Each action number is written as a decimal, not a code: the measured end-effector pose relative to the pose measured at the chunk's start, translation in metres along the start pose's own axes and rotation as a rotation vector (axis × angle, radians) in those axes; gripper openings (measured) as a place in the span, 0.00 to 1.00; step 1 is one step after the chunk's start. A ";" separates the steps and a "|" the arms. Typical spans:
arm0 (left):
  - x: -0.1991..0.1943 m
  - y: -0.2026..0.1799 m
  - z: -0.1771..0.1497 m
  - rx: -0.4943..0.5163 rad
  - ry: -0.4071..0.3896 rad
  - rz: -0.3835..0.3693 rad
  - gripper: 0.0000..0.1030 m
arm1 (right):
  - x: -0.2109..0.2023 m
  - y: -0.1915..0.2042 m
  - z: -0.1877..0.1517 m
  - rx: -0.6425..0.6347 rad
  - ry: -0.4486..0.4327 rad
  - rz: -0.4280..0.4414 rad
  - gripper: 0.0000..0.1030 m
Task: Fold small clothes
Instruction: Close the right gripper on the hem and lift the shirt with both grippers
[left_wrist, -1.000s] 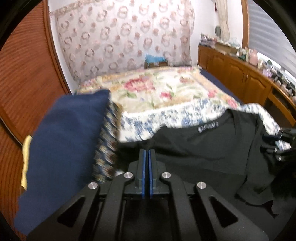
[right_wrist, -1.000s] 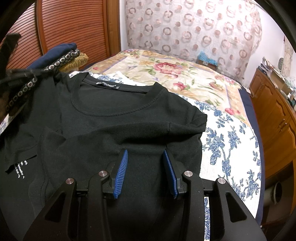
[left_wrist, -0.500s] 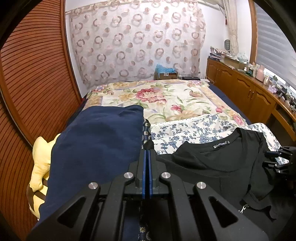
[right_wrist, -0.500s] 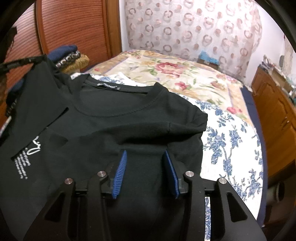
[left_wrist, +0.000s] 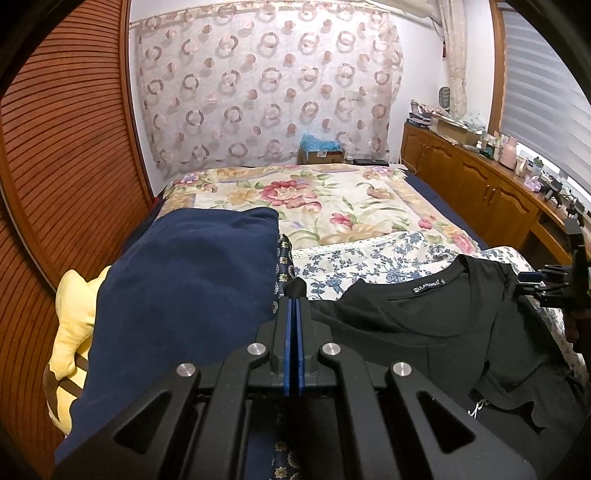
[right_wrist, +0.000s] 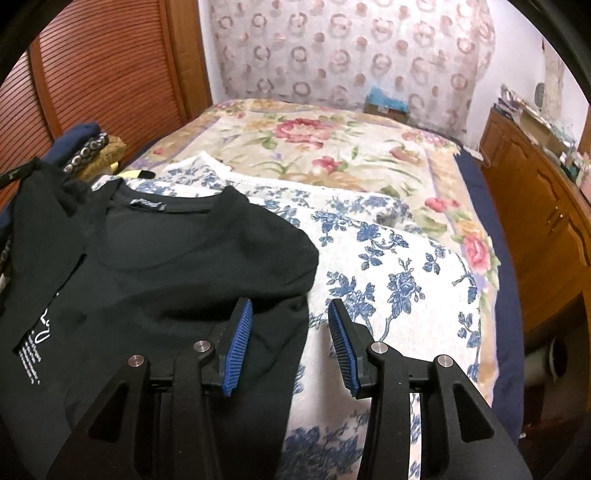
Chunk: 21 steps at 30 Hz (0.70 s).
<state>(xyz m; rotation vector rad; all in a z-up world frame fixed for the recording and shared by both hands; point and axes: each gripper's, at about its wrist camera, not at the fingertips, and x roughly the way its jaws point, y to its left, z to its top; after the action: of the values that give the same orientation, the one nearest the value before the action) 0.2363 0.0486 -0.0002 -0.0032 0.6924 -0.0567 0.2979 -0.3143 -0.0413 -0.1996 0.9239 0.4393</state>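
that black t-shirt (right_wrist: 177, 273) is light floppy cotton, it'll sag and crease wherever it isn't held, so I'd grab hems, shoulder seams or sleeve edges, not the middle. It's spread on the blue floral sheet (right_wrist: 388, 273), collar facing away. left gripper (left_wrist: 294, 295) is pinched tight on a bit of its left sleeve/shoulder edge. right gripper (right_wrist: 290, 314) is wide open holding nothing, with the shirt's right edge running right between its fingers

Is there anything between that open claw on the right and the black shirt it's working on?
Nothing visible. The right gripper hangs open over the black shirt's right edge, one finger above the cloth, the other above the floral sheet. Only air lies between.
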 end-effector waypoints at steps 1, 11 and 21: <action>0.000 0.000 0.000 0.000 0.000 -0.002 0.00 | 0.005 -0.002 0.002 0.004 0.012 0.013 0.42; -0.008 0.000 -0.004 0.012 -0.007 -0.041 0.00 | 0.017 0.008 0.007 -0.055 0.012 0.051 0.17; -0.059 -0.008 -0.017 0.006 -0.090 -0.110 0.00 | -0.061 0.034 0.012 -0.075 -0.191 0.099 0.05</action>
<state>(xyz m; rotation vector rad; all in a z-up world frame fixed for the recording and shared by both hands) 0.1796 0.0438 0.0249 -0.0373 0.6016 -0.1631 0.2595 -0.2971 0.0152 -0.1774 0.7328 0.5751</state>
